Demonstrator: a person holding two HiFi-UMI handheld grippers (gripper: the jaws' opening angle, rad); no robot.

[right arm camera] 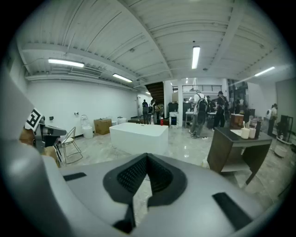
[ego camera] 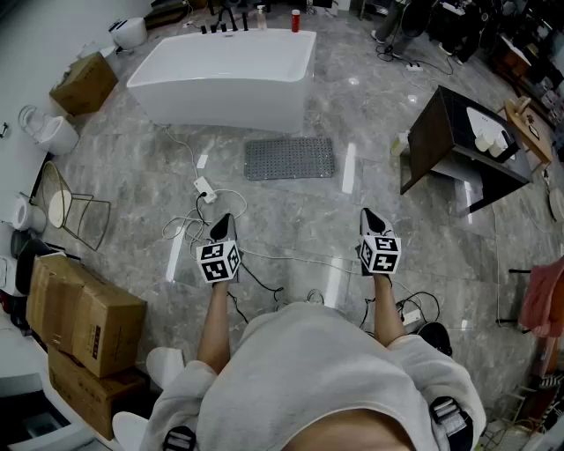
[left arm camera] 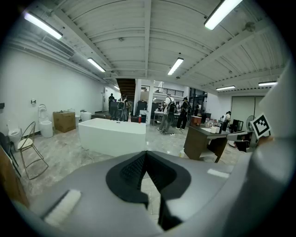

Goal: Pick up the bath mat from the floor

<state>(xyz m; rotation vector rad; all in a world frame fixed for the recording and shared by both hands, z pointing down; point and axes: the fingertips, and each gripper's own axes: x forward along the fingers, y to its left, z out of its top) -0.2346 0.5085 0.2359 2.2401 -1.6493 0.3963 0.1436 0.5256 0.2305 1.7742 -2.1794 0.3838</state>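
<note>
Mat (ego camera: 290, 158), grey and studded, lies flat on the marble floor (ego camera: 370, 97), just in front of the white tub (ego camera: 231, 75) and parallel to its long side. Nothing touches it. A white power strip (ego camera: 204, 188) sits on the floor near the mat's left end, with cables (ego camera: 264, 260) trailing from it toward the person (ego camera: 308, 370).

The left claw (ego camera: 225, 218) is clenched, its dark pads pressed together with nothing between them. It is held over the floor on the near side of the mat, well apart from it, and points forward and slightly down. The right claw (ego camera: 367, 213) is clenched and empty too, level with the left one and to its right, aimed the same way. The mat lies ahead of both, roughly between their lines.

A dark counter (ego camera: 458, 145) stands to the right of the mat. A wire chair (ego camera: 75, 207) and stacked cardboard boxes (ego camera: 84, 313) stand along the left side. A red bottle (ego camera: 295, 19) stands at the tub's far rim.
</note>
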